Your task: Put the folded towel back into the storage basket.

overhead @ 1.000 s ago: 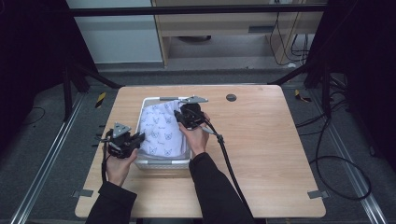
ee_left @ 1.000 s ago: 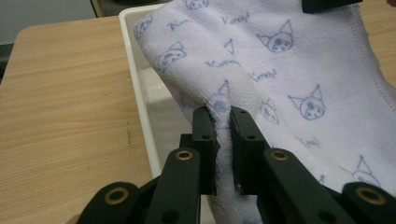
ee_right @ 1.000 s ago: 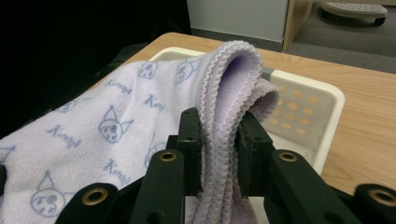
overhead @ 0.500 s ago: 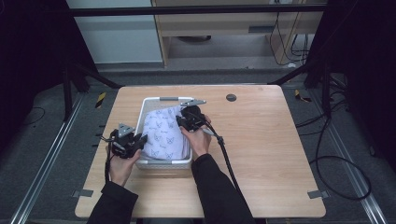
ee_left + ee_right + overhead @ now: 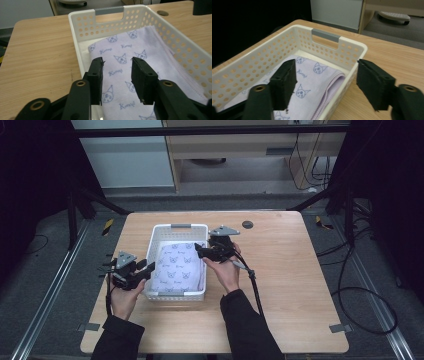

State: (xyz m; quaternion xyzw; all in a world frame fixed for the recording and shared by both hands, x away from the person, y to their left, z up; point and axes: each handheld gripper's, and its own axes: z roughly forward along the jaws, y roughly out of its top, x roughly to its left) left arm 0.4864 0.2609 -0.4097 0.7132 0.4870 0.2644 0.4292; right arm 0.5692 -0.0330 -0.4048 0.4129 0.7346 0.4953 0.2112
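Note:
A folded lilac cloth (image 5: 179, 267) with small cat prints lies flat inside a white perforated basket (image 5: 177, 228) on the wooden table. My left gripper (image 5: 146, 268) sits at the basket's left rim, open, nothing between its jaws. In the left gripper view the cloth (image 5: 130, 67) lies beyond the open left gripper (image 5: 117, 62). My right gripper (image 5: 199, 250) hovers at the basket's right rim, open and empty. In the right gripper view the right gripper (image 5: 325, 71) straddles the basket wall (image 5: 352, 67), with the cloth (image 5: 312, 82) below its left jaw.
A dark round hole (image 5: 247, 224) sits in the table behind the right gripper. The table (image 5: 300, 285) has bare wood right of the basket. The basket's grey handle (image 5: 180, 226) faces the far side. Black cables trail from both grippers.
The cloth has settled flat in the basket. My right gripper has drawn back to the right, from over the cloth to the basket's right rim. The left gripper stays by the left rim.

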